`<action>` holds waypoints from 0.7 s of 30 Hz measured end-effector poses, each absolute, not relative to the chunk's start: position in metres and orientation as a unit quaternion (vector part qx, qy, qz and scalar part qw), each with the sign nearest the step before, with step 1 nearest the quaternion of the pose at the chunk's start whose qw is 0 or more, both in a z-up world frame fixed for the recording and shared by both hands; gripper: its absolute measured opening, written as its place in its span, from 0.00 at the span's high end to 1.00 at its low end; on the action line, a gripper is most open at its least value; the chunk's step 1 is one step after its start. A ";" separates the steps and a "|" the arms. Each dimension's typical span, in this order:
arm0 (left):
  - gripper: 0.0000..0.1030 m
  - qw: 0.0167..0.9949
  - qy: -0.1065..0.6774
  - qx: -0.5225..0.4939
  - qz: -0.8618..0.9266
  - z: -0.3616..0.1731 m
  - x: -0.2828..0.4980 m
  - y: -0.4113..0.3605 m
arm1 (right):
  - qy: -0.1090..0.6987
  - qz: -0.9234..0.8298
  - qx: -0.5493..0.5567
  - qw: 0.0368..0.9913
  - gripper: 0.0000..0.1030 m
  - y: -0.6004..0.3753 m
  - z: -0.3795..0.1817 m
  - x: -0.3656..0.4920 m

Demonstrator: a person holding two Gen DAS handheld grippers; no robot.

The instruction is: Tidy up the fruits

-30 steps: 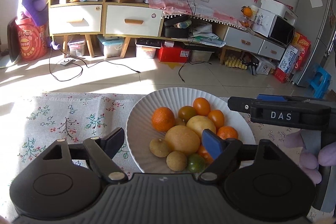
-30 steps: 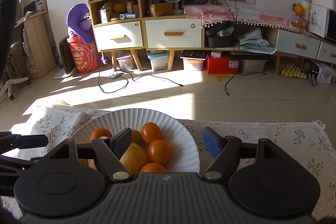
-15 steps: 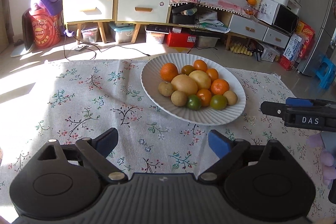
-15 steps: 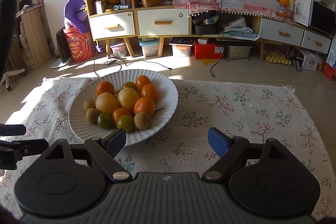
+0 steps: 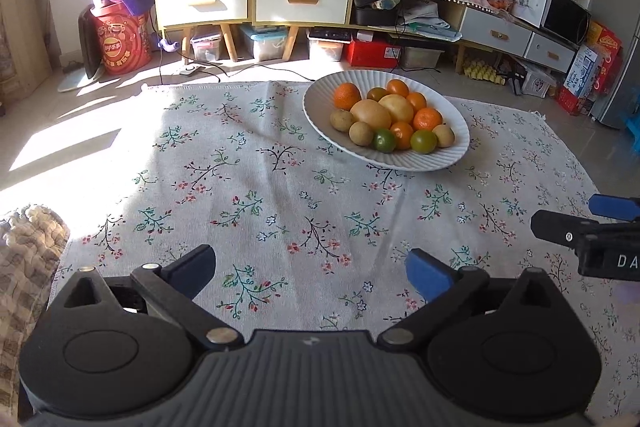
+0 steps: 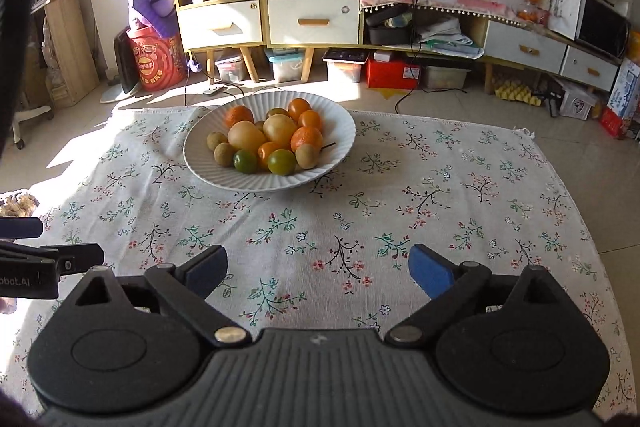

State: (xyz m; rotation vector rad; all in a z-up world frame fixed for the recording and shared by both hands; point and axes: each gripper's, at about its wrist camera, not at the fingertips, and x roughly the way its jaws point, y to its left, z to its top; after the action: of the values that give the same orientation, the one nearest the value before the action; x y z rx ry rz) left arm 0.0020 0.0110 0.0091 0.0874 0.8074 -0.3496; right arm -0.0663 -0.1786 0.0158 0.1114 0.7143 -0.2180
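My left gripper [image 5: 310, 273] has its jaws wide apart, and they have just been opening. Nothing is between them, only the flowery cloth [image 5: 248, 187] below. My right gripper [image 6: 318, 269] is the same: its jaws have just been opening, they are wide apart, and nothing is in them.

The plate [image 6: 340, 143] sits on the cloth, near its far edge, well apart from both grippers. It is white with ridges on its rim. The fruit [image 6: 266, 141] is piled in the plate. I see orange ones, two big yellow ones in the middle, small brown ones, and two green ones at the near side. In the left view the plate [image 5: 452, 155] is ahead and to the right. In the right view it is ahead and to the left. No fruit lies on the cloth outside the plate.
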 end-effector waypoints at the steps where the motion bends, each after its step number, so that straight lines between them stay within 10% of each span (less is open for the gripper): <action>1: 0.08 0.905 0.390 0.045 -0.165 0.011 -0.001 0.010 | 0.344 -0.107 0.056 0.931 0.04 -0.178 0.018 -0.068; 21: 0.08 0.915 0.390 0.049 -0.095 0.015 -0.023 -0.002 | 0.355 -0.164 0.042 0.919 0.00 -0.168 0.000 -0.072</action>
State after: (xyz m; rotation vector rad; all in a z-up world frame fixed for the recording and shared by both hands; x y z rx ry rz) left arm -0.0229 -0.0023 0.0154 0.1017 0.8027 -0.1950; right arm -0.0718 -0.1677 -0.0005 0.0862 0.7293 -0.3372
